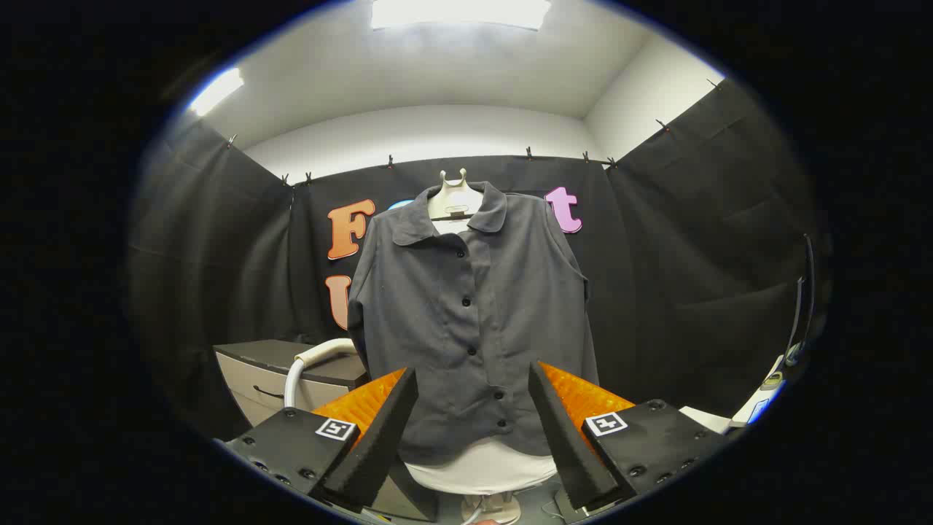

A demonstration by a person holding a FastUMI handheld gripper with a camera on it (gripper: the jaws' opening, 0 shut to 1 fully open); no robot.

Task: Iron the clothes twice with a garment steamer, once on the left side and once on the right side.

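A dark grey buttoned shirt (470, 321) hangs on a white hanger (455, 197) straight ahead, its collar up and its hem over a white form (485, 470). My gripper (472, 379) stands open in front of it with nothing between its fingers; the shirt's lower part shows in the gap, some way beyond the tips. A white hose (310, 364) curves up behind the left finger, beside the shirt's left sleeve. The steamer's head is hidden.
A grey cabinet with a dark top (291, 372) stands low at the left behind the hose. Black cloth walls the booth on all sides. At the far right a thin dark stand (802, 306) rises above a white surface (758, 397) with small items.
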